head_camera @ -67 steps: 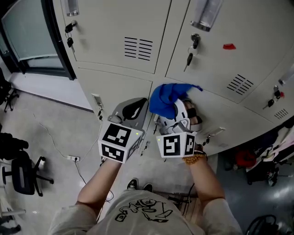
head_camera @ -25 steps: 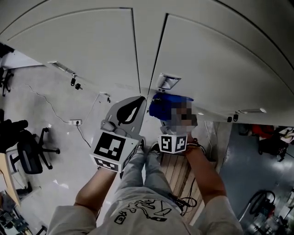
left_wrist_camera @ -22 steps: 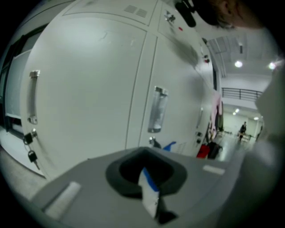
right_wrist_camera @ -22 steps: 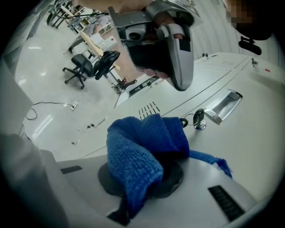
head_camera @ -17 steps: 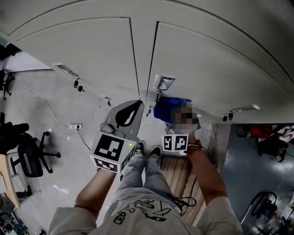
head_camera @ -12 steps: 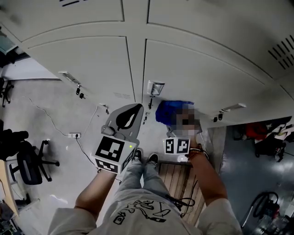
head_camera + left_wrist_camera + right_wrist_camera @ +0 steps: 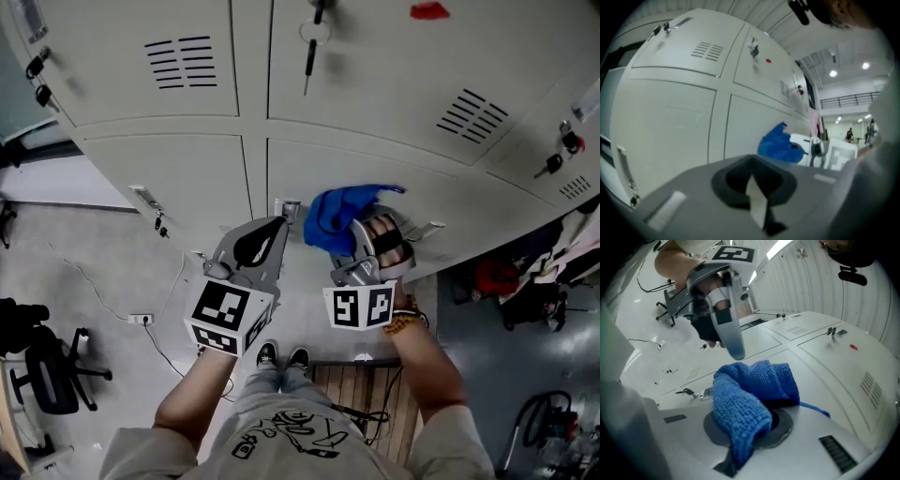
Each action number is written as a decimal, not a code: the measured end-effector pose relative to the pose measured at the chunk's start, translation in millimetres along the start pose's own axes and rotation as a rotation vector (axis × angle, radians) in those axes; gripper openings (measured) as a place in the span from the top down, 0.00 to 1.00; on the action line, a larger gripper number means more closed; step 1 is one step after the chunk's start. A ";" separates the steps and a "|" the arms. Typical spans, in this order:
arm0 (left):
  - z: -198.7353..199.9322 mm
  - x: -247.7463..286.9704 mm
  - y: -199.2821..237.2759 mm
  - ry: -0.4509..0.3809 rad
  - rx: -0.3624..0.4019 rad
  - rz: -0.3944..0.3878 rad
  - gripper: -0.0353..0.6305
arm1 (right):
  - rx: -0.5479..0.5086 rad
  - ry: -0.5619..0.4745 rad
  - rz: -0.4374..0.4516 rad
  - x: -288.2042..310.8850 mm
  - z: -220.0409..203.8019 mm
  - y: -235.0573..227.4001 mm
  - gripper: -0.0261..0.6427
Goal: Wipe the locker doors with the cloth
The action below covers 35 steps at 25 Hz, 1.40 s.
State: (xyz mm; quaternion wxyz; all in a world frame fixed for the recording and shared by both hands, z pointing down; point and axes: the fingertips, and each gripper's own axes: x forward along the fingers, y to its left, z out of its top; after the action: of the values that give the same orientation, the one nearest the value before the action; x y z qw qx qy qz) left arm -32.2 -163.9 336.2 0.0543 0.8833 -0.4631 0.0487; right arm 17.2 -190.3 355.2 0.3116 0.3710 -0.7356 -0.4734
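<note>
Grey locker doors (image 7: pixel 375 112) fill the upper half of the head view. A blue knitted cloth (image 7: pixel 336 214) is bunched in my right gripper (image 7: pixel 354 234), whose jaws are shut on it, and it is held against the lower right door (image 7: pixel 309 169). In the right gripper view the cloth (image 7: pixel 750 394) spills over the jaw tips and hides them. My left gripper (image 7: pixel 272 228) hangs just left of it with its jaws shut and nothing in them, in front of the seam between two doors. From the left gripper view, the cloth (image 7: pixel 780 146) lies to the right.
Keys (image 7: pixel 309 56) hang from the upper door locks, beside vent slots (image 7: pixel 181 61) and a red tag (image 7: pixel 429 11). On the floor below are an office chair (image 7: pixel 37 375), a power strip (image 7: pixel 141 319) and a wooden pallet (image 7: pixel 352 384) by my feet.
The head view has risen from the bottom row of doors to the vented row. My right gripper with the cloth moved up the door. The left gripper stayed alongside, shut.
</note>
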 end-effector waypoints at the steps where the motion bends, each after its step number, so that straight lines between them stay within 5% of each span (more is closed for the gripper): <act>1: 7.6 -0.4 -0.5 -0.012 0.005 -0.002 0.94 | -0.004 -0.009 -0.024 -1.6 6.5 -15.6 0.91; 9: 55.6 4.8 -9.6 -0.078 0.067 -0.016 0.94 | -0.004 -0.035 -0.175 -20.0 21.4 -93.9 0.91; 15: 61.8 20.0 -27.0 -0.093 0.073 -0.049 0.94 | 0.053 -0.021 -0.235 -40.0 -5.8 -106.8 0.91; 21: 28.2 36.8 -36.6 -0.036 0.042 -0.066 0.94 | 0.037 -0.003 -0.214 -41.0 -33.3 -61.4 0.91; 35: -76.2 67.7 -28.4 0.073 0.002 -0.041 0.94 | 0.069 0.029 -0.009 -11.9 -89.9 106.7 0.91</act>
State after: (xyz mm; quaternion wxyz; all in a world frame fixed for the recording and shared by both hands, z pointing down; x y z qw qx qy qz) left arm 26.7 -192.2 419.4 0.0711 0.8903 -0.4424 0.0804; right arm 69.5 -192.6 485.2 0.3070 0.3919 -0.7452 -0.4435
